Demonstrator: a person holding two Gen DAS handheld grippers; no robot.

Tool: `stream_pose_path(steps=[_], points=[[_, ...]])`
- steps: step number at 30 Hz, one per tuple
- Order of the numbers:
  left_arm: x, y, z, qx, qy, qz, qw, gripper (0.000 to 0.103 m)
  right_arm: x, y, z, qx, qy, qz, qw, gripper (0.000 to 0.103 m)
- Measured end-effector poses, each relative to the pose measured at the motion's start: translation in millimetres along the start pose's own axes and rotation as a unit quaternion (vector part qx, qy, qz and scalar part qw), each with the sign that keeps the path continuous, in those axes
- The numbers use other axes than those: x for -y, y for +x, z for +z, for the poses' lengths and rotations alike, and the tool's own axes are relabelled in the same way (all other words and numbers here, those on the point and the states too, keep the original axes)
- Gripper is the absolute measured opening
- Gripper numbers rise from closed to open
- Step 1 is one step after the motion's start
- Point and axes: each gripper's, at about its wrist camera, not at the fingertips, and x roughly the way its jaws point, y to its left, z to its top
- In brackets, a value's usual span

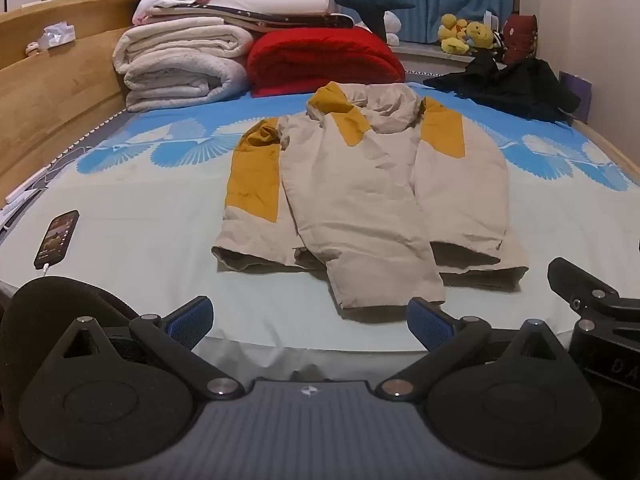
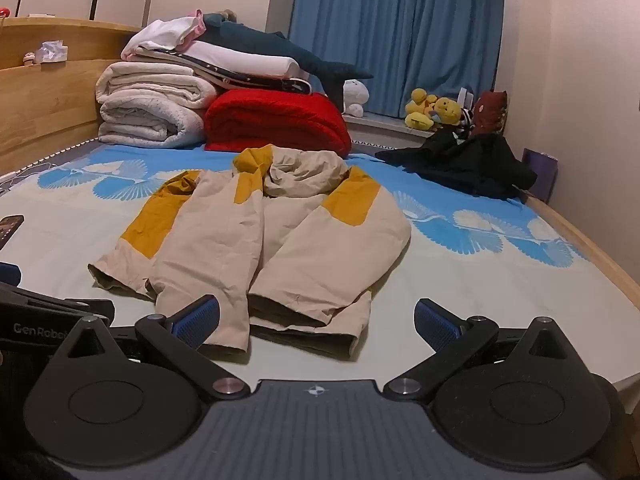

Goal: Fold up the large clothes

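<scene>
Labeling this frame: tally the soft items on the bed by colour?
Beige and mustard jacket: 1
Red folded blanket: 1
White folded blanket: 1
Black garment heap: 1
Total: 4

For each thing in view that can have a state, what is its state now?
Jacket: flat on the bed, both sleeves folded in over the front, hood bunched at the top.
Left tongs: open, empty, short of the hem.
Right tongs: open, empty, over the hem.
Phone: screen lit, cable plugged in.
Red blanket: folded.
White blankets: folded, stacked.
Black garment: crumpled, unfolded.
Curtain: drawn shut.
</scene>
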Motion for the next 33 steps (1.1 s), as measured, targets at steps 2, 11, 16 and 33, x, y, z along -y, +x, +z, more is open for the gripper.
stream_pose_path(steps=[2,11,16,33], points=[[-0.8,0.9,0.2,-0.002,0.0,0.003,1.0,0.103,0.6,-0.6,1.1,0.001,-0.002,-0.001,1.0,0.102],[1.1,0.5,0.2,0.003,0.002,-0.003,1.0,0.103,-7.2,2.3,1.3,0.005,-0.02,0.001,1.0,0.102],[0.2,0.7,0.4,0.005,0.003,-0.002,1.0,0.103,-7.2,-1.6,4.3,0.01,-0.022,0.003,1.0,0.102],[0.4,-3.9,0.7,0.017,0.006,0.004,0.9998,0.103,-5.6,-0.4,7.9,0.009,-0.017,-0.004,1.0,0.102]])
